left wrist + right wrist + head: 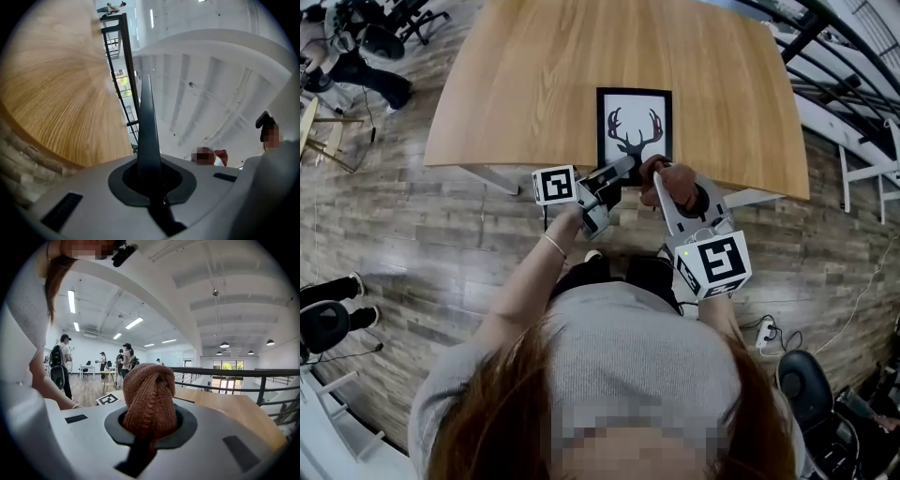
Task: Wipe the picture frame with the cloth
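A black picture frame (635,127) with a deer-antler print lies flat near the front edge of the wooden table (534,84). My right gripper (667,180) is shut on a bunched rust-brown knitted cloth (678,183), held just off the frame's near right corner; the cloth (150,399) hides the fingertips. My left gripper (628,165) is shut on nothing, its dark jaws pointing right at the frame's near edge. In the left gripper view the closed jaws of that gripper (149,122) aim up at the ceiling beside the table (51,93).
Black railings (825,37) run past the table's far right. A power strip (764,330) and a black stool (806,380) are on the floor at the right. Several people (124,359) stand far off in the room.
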Demonstrator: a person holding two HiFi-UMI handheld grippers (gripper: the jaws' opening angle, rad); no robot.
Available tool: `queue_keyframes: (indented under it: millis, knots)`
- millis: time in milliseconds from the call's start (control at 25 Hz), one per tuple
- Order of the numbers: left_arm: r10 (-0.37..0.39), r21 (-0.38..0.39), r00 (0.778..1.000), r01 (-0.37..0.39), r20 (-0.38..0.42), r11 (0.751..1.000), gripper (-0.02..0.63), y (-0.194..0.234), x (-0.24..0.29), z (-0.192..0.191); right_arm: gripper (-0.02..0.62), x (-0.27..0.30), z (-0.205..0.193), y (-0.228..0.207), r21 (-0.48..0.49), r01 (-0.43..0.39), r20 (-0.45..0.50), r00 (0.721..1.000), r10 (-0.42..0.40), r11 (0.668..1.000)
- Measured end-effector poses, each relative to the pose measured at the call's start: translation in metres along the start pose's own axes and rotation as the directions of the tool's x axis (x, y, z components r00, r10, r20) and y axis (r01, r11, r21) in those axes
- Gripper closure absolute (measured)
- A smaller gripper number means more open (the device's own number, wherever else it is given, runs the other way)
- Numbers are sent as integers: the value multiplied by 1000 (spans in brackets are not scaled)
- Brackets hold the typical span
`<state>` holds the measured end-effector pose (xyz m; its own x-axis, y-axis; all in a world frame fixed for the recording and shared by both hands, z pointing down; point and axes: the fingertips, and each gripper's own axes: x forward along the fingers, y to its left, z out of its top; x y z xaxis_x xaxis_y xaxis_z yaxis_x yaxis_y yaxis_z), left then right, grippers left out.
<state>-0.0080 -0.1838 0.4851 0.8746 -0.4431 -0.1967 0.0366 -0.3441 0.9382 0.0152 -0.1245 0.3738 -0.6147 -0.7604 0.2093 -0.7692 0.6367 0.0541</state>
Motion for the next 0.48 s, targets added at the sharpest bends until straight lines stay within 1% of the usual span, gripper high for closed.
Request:
queue_keyframes:
  millis: [120, 160, 320, 360, 480]
  knots:
    - [97, 1, 995, -97, -32, 995, 588, 32, -14, -14, 549, -4, -9, -5, 49, 1, -4, 1000, -1, 999]
    - [112, -12, 993, -112, -37, 994, 588, 40, -15, -16, 549, -4, -11, -9, 63, 4, -6, 1000, -4, 998]
    - [71, -107, 997, -75, -36, 991, 588, 53, -12, -19, 549, 3, -14, -24, 103, 11, -12, 1000, -10, 995]
    - [79, -117, 996, -83, -44, 990, 588, 57, -13, -20, 549, 5, -14, -25, 112, 11, -12, 1000, -9, 994]
    - [151, -125, 985, -161, -86, 979, 588, 78, -18, -26, 549, 11, -14, -28, 135, 12, -14, 1000, -10, 991]
